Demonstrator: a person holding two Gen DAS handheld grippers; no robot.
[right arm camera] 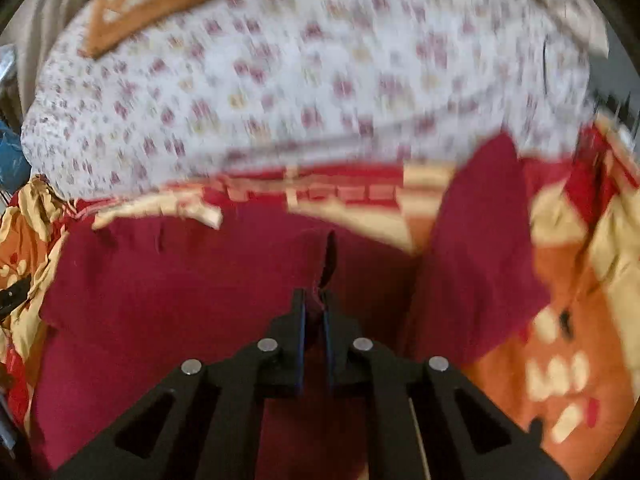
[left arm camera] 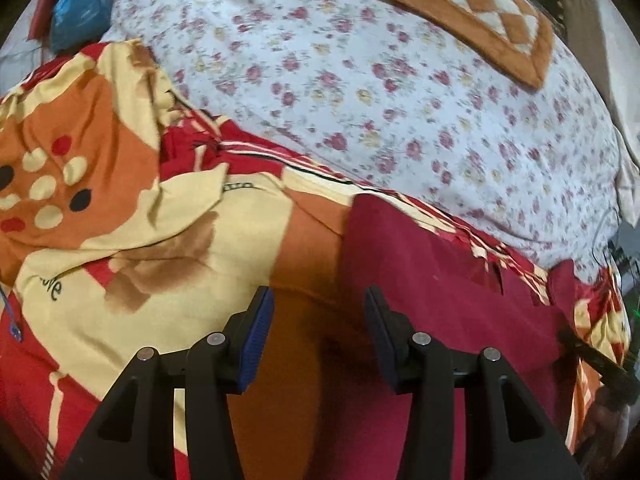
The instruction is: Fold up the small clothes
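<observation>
1. My right gripper (right arm camera: 315,300) is clamped on a pinched ridge of the dark red garment (right arm camera: 168,280); the cloth rises as a small peak between the nearly closed jaws. Risk: the bite looks thin, so a quick pull could let the fabric slide free.

2. My left gripper (left arm camera: 318,334) hangs with its jaws apart over the same dark red garment (left arm camera: 432,280), nothing between the blue pads (left arm camera: 256,344). Risk: closing here could also catch the bedspread beneath, since the pads straddle the garment's edge.

3. The garment lies spread on the red, orange and cream bedspread (left arm camera: 132,216), one corner flap (right arm camera: 484,240) standing up to the right of my right gripper. Risk: lifting with one hand alone would skew the fold, and that flap could tuck under.

4. Beyond lies the floral sheet (left arm camera: 360,92) with an orange checked mat (left arm camera: 472,12) on it, well apart from the garment. Risk: the bedspread is rumpled, so any fold laid on it may set crooked.
</observation>
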